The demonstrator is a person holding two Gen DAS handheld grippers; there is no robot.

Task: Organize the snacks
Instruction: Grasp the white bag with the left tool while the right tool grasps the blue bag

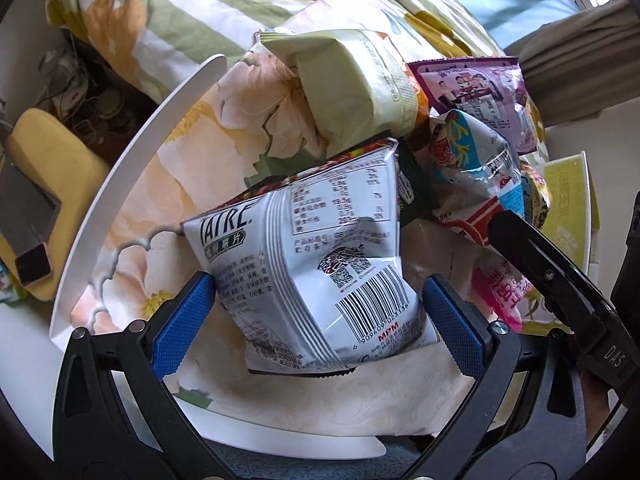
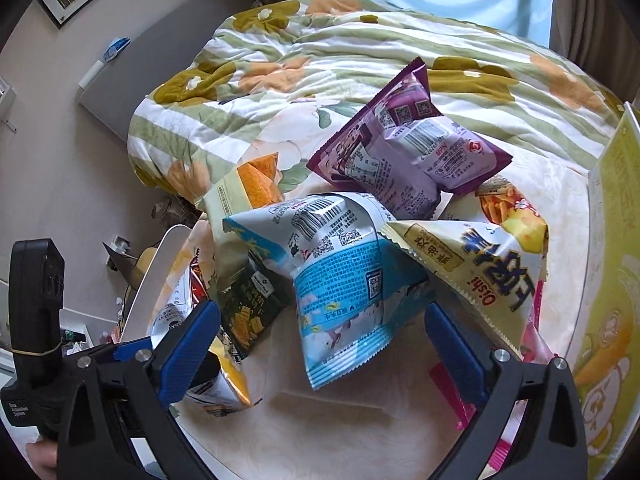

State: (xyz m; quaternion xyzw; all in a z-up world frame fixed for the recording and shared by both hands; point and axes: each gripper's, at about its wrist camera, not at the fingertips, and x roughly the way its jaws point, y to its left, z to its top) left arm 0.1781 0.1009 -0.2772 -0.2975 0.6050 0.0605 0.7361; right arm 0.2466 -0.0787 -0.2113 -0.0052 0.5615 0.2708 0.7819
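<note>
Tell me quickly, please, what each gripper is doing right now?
Left gripper: open, fingers either side of the silver chip bag.
Right gripper: open, around the blue snack bag.

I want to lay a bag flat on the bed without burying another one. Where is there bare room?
Bare cream sheet lies at the near edge, between the right gripper fingers, below the blue bag. The striped quilt beyond the purple bag is also free. The middle is crowded with overlapping bags, up to the yellow box.
</note>
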